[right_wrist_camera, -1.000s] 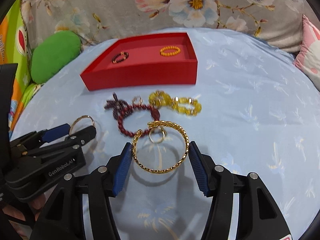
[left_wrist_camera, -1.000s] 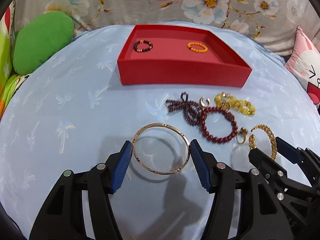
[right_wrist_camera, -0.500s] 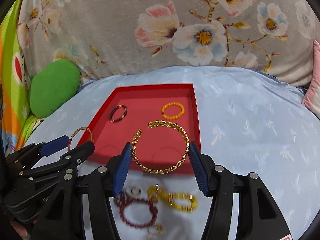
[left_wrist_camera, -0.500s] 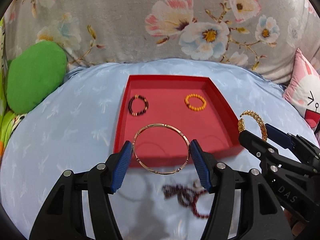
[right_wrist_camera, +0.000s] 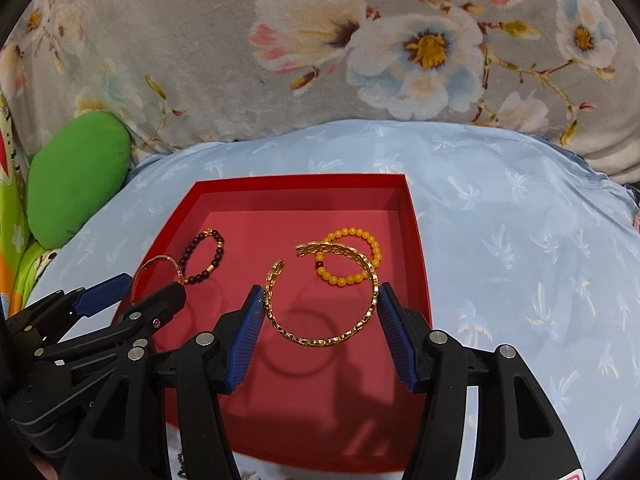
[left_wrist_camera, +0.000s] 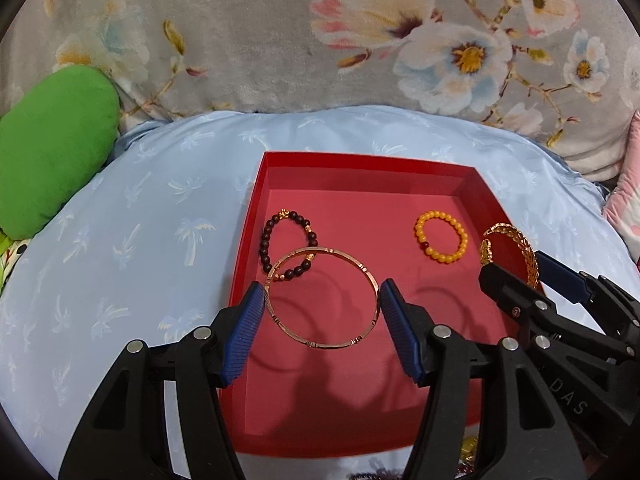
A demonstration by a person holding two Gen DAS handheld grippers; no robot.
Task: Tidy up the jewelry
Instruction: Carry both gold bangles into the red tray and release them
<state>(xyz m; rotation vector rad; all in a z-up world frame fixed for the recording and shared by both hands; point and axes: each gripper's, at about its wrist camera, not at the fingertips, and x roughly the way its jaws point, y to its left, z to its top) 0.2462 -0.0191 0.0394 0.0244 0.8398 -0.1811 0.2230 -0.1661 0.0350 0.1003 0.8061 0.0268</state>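
Note:
My left gripper [left_wrist_camera: 323, 306] is shut on a thin rose-gold bangle [left_wrist_camera: 316, 345] and holds it above the red tray [left_wrist_camera: 360, 412]. My right gripper [right_wrist_camera: 321, 306] is shut on an open gold chain cuff [right_wrist_camera: 320, 340] above the same tray [right_wrist_camera: 304, 384]. In the tray lie a dark bead bracelet [left_wrist_camera: 267, 240] at the left and a yellow bead bracelet [left_wrist_camera: 460, 236] at the right. The right gripper with the cuff [left_wrist_camera: 528, 256] shows at the right of the left wrist view. The left gripper with the bangle [right_wrist_camera: 138, 276] shows at the left of the right wrist view.
The tray stands on a light blue palm-print cloth [left_wrist_camera: 140, 240]. A green cushion [left_wrist_camera: 48, 160] lies at the far left, a floral backrest [left_wrist_camera: 280, 40] behind. More jewelry [left_wrist_camera: 466, 446] peeks below the tray's near edge.
Both grippers have lifted their bracelets off the cloth and carried them forward. They are now over the tray's floor. The loose jewelry has dropped out of sight below.

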